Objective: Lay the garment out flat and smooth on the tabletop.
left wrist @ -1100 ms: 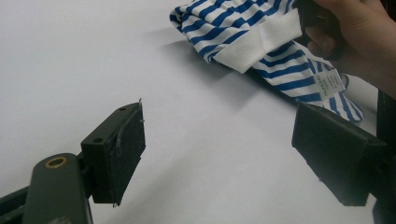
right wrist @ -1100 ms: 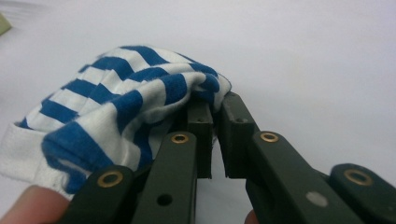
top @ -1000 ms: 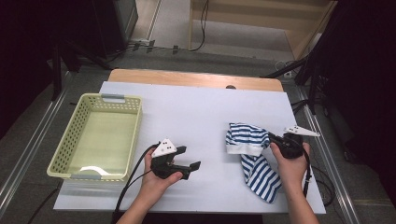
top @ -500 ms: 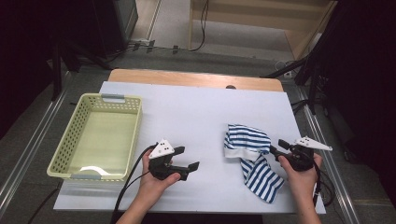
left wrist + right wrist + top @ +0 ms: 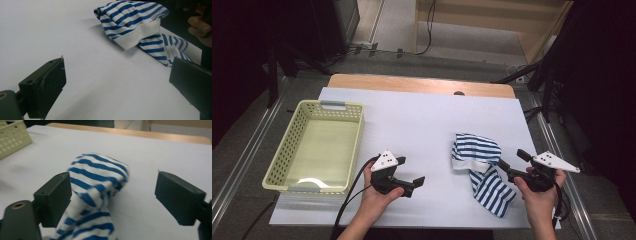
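On the surface (image 5: 422, 120), the basket (image 5: 314, 147) sits at the left side. The garment (image 5: 479, 170) lies right of centre, toward the near edge. The left gripper (image 5: 404, 182) rests on the surface between basket and garment, well apart from the garment. The right gripper (image 5: 512, 167) sits just right of the garment.

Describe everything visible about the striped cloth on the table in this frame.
The striped cloth is soft fabric in blue and white stripes with a plain white band along one edge and a small white label near a corner. It lies crumpled and partly folded on the right part of the white table, one bunched part raised, a flatter part trailing toward the person. The right gripper is open, the cloth's near end between its fingers; whether they touch cannot be told.
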A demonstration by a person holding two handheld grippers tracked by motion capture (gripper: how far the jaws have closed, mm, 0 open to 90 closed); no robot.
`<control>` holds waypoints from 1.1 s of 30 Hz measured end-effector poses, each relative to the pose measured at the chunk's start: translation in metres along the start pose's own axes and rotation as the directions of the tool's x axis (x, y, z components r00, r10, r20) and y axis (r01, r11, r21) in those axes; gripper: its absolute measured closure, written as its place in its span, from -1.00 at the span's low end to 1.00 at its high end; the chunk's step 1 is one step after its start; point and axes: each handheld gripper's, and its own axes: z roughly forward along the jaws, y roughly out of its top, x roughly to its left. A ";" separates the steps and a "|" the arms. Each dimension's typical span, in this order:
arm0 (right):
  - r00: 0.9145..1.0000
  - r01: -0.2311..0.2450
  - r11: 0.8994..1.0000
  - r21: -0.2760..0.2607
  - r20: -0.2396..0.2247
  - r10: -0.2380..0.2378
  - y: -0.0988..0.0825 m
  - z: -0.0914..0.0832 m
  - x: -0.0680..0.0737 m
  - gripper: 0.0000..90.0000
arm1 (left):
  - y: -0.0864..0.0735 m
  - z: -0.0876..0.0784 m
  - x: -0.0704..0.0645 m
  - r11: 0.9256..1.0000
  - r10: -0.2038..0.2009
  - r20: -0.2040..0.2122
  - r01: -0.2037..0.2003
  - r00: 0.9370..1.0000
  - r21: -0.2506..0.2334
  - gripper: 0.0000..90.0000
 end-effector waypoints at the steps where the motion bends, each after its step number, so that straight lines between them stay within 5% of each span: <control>1: 1.000 0.011 1.000 0.001 -0.018 -0.011 0.002 0.002 0.005 -0.73 | 0.000 0.000 0.000 1.000 0.002 0.003 -0.002 1.000 0.002 -1.00; 6: 0.995 0.067 0.995 0.069 -0.080 -0.062 0.002 0.025 0.025 -0.75 | -0.001 0.000 -0.001 1.000 0.010 0.004 -0.010 1.000 0.011 -1.00; 10: 0.994 0.104 0.982 0.158 -0.039 -0.098 -0.008 0.045 0.028 -0.73 | -0.001 0.000 -0.001 1.000 0.011 0.003 -0.012 1.000 0.013 -1.00; 17: 0.997 0.071 0.961 0.268 0.012 -0.077 -0.030 0.063 0.016 -0.68 | -0.002 0.001 -0.001 1.000 0.011 0.003 -0.011 1.000 0.020 -1.00; 20: 0.998 0.067 0.957 0.283 -0.001 -0.070 -0.031 0.064 0.014 -0.49 | -0.002 0.001 -0.001 1.000 0.011 0.002 -0.012 1.000 0.021 -1.00; 24: 0.995 0.094 0.936 0.340 -0.010 -0.096 -0.034 0.071 0.017 -0.25 | -0.002 0.001 -0.001 1.000 0.010 0.002 -0.010 1.000 0.021 -1.00; 30: 0.997 0.078 0.944 0.321 -0.040 -0.069 -0.035 0.069 0.016 0.38 | -0.001 0.001 -0.001 1.000 0.008 0.001 -0.008 1.000 0.023 -1.00; 33: 0.997 0.049 0.949 0.311 -0.074 -0.027 -0.035 0.067 0.014 0.55 | -0.002 0.001 -0.001 1.000 0.007 0.003 -0.007 1.000 0.024 -1.00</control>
